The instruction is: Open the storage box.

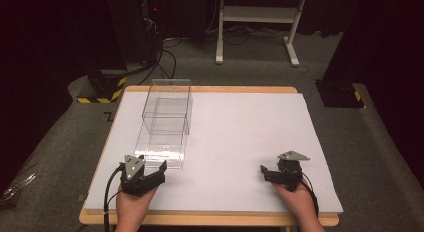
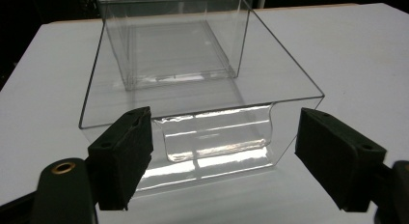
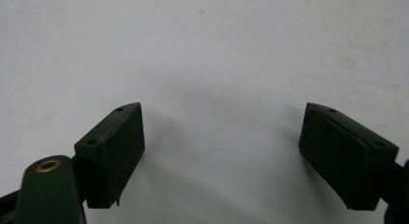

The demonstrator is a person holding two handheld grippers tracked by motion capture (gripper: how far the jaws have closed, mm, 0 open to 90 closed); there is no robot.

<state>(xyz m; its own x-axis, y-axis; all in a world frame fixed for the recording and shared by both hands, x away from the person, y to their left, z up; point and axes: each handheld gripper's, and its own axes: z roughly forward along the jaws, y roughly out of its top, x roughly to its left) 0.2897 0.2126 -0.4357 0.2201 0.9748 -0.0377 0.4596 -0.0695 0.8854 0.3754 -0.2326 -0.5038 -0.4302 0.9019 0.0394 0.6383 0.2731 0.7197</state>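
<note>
Setting: Dark, curtained room with grey carpet; a white board-topped table (image 1: 240, 142) with a wooden edge stood under the high camera, a white metal frame (image 1: 260, 22) behind it.

Left side: the clear plastic drawer (image 1: 161, 149), pulled out of its clear plastic box (image 1: 167, 104), lay on the table's left half, its front just beyond the left gripper (image 1: 150, 168).

Left gripper jaws: apart, pads not touching the drawer; nothing was held.

Right side: the right gripper (image 1: 267, 171) rested near the table's front right, well apart from the drawer, jaws wide over bare white surface.

Handling, as judged: thin, rigid, see-through plastic, likely light, slick and liable to crack or slide under a hard squeeze.

Where to take hold: the moulded finger recess (image 2: 217, 137) in the drawer's front wall looked the surest spot, or the front wall's top edge.

Left gripper view: showed that recess and the black pads (image 2: 123, 156) flanking it, detail lost from above.

High view: showed the whole layout and both hands.

Right gripper view: showed faint stains on the table (image 3: 347, 60).
</note>
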